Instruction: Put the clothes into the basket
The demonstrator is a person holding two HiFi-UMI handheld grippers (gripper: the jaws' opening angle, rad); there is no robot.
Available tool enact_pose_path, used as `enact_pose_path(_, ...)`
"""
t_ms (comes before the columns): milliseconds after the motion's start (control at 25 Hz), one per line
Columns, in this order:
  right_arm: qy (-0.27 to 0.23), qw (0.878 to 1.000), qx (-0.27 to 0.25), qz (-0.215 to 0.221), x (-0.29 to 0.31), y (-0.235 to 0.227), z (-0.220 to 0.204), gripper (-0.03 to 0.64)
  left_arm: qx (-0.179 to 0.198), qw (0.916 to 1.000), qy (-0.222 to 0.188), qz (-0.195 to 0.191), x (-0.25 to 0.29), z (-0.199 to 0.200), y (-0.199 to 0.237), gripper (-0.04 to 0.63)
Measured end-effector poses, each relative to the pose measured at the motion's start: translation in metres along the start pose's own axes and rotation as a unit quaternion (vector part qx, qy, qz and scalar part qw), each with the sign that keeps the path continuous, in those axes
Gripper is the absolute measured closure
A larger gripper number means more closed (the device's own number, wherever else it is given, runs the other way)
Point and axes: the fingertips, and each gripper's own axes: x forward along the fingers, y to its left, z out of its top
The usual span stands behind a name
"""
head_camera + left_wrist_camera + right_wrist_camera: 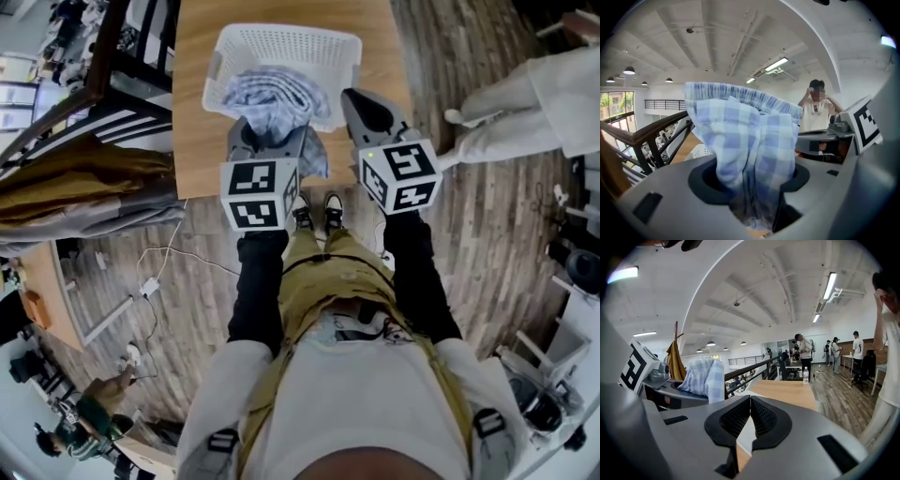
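Observation:
A blue-and-white checked garment [270,96] hangs partly into the white plastic basket [291,36] on the wooden table [195,103]. My left gripper [272,139] is shut on the garment's near end. In the left gripper view the checked cloth [745,136] bunches up between the jaws and hides most of what lies ahead; a bit of the basket [701,151] shows at the left. My right gripper [364,105] hovers by the basket's right front corner with its pads together and nothing in them. From the right gripper [750,401] view the garment [703,376] shows at the left.
A dark railing and a chair draped with brown cloth [84,173] stand left of the table. A person in white [534,103] is at the right on the wooden floor. The table's near edge is just under both grippers. More people stand far off [804,350].

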Motion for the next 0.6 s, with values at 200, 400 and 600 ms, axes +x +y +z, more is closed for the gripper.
enact_pose_path(200,0.009,1.000,0.010,-0.004,0.018,-0.002,-0.007,0.595,0.015,0.9996,0.016,-0.016,0.018,0.001,0.011,0.334)
enact_pose_path(400,0.018,1.000,0.020,-0.009,0.037,-0.011,-0.010,0.595,0.043,0.9983,0.024,-0.033,0.036,0.013,0.025,0.334)
enact_pose_path(600,0.025,0.999,0.024,-0.011,0.059,-0.020,-0.010,0.595,0.063,0.9966,0.030,-0.043,0.057,0.022,0.040,0.334)
